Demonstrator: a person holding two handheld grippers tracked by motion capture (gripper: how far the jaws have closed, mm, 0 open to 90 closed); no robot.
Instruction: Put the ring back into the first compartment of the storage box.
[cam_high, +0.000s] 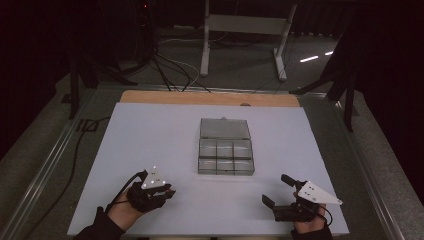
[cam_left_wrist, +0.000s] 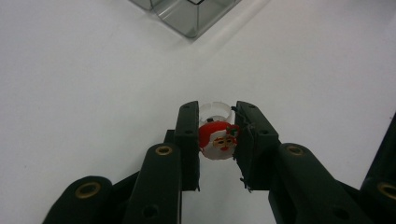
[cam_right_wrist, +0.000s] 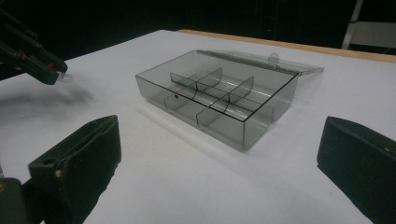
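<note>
Santa ring (cam_left_wrist: 218, 140) pinched between the two black pads (cam_left_wrist: 188, 140) of the left gripper (cam_left_wrist: 217, 140), red face disc turned toward the camera, clear plastic band poking out just beyond the pad tips. Pressed on from both sides, held clear above the white table sheet (cam_high: 150, 140). Same gripper (cam_high: 167, 192) at the near left of the table in the high view, gloved hand (cam_high: 132, 202) behind it, well apart from the box. From the right gripper view, seen at far left (cam_right_wrist: 49, 74) with a sliver of the clear band at its tip.

Clear compartment box (cam_high: 225, 156) at the middle of the sheet, lid (cam_high: 224, 128) folded back flat on the far side, six compartments in two rows; near corner (cam_left_wrist: 187, 18) just visible at the top of the left gripper view.

Right gripper (cam_high: 277, 190) at the near right, jaws spread wide, nothing between them, pads (cam_right_wrist: 88, 158) apart on either side of the box (cam_right_wrist: 219, 98) beyond, touching nothing
</note>
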